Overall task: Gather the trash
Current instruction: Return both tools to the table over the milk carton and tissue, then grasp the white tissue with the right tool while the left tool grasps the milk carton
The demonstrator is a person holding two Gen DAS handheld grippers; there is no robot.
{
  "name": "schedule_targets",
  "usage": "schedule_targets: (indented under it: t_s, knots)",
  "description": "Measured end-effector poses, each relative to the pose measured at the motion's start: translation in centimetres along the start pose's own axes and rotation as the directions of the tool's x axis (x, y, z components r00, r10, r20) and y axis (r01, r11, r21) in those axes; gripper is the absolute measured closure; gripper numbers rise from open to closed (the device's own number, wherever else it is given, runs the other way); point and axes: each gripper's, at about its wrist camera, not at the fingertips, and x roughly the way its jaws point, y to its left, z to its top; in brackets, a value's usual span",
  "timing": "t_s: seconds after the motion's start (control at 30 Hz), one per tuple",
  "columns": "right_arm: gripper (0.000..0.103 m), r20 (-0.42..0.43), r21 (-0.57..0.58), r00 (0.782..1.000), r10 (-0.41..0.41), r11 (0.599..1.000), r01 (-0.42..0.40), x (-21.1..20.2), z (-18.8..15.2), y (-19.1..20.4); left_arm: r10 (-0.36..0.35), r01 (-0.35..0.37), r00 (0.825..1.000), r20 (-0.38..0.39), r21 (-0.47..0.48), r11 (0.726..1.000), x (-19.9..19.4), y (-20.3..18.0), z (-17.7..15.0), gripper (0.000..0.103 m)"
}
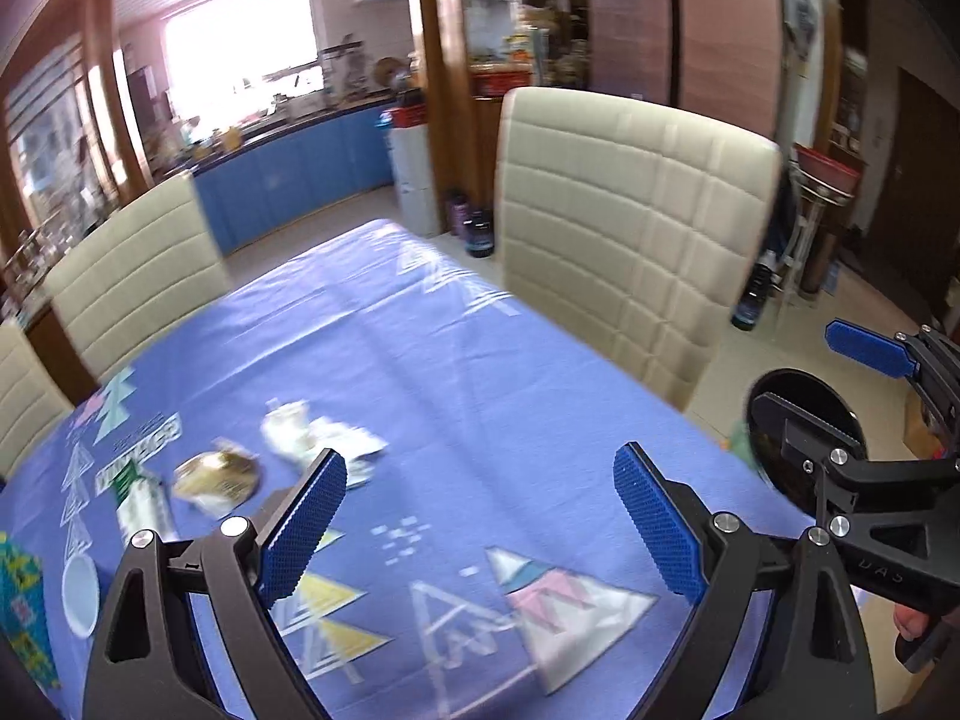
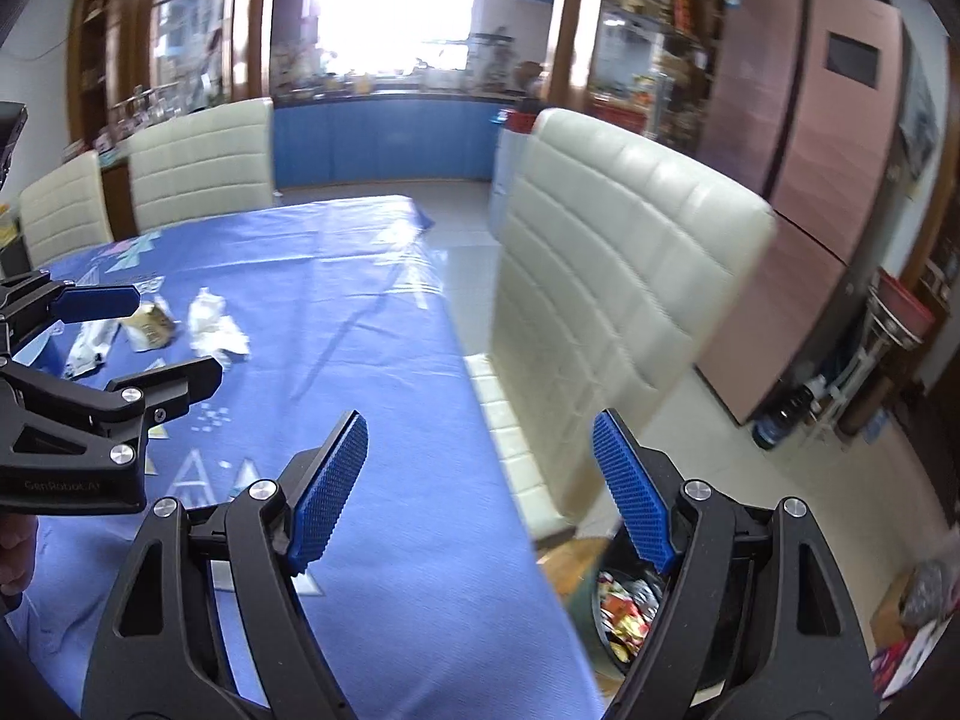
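Several pieces of trash lie on the blue tablecloth (image 1: 456,396): crumpled white paper (image 1: 294,429), a round gold wrapper (image 1: 219,477) and a white-green packet (image 1: 141,504). They also show in the right wrist view: the paper (image 2: 213,324), the gold wrapper (image 2: 150,327), the packet (image 2: 90,348). My left gripper (image 1: 480,522) is open and empty above the table, just right of the trash. My right gripper (image 2: 480,480) is open and empty over the table's right edge. A trash bin (image 2: 624,606) with wrappers inside stands on the floor below it.
Cream chairs stand around the table: one at the right (image 1: 630,240), others at the left (image 1: 132,282). A white lid (image 1: 81,594) and a patterned box (image 1: 21,606) sit at the table's left. Dark bottles (image 1: 477,234) stand on the floor.
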Motion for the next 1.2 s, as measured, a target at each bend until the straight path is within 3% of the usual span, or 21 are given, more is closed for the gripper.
schedule_targets:
  t_s: [0.37,0.57,1.07,1.2]
  knots:
    - [0.025,-0.018,-0.156,0.986,0.166,0.973,-0.167,3.4,2.9,11.6,0.169,-0.177,0.984,-0.061,-0.172,0.969,-0.8,12.0,-4.8,0.015]
    - [0.025,-0.038,-0.223,0.978,0.206,0.952,-0.209,5.2,3.9,16.1,0.200,-0.220,0.974,-0.105,-0.235,0.947,0.5,16.7,-6.4,0.015]
    - [0.025,-0.160,-0.268,0.968,0.194,0.935,-0.232,14.2,5.4,21.1,0.161,-0.214,0.967,-0.197,-0.285,0.935,8.7,22.5,-7.4,0.015]
    - [0.025,-0.182,-0.276,0.963,0.198,0.930,-0.243,16.1,5.5,22.0,0.201,-0.243,0.963,-0.179,-0.256,0.936,9.5,22.6,-7.2,0.015]
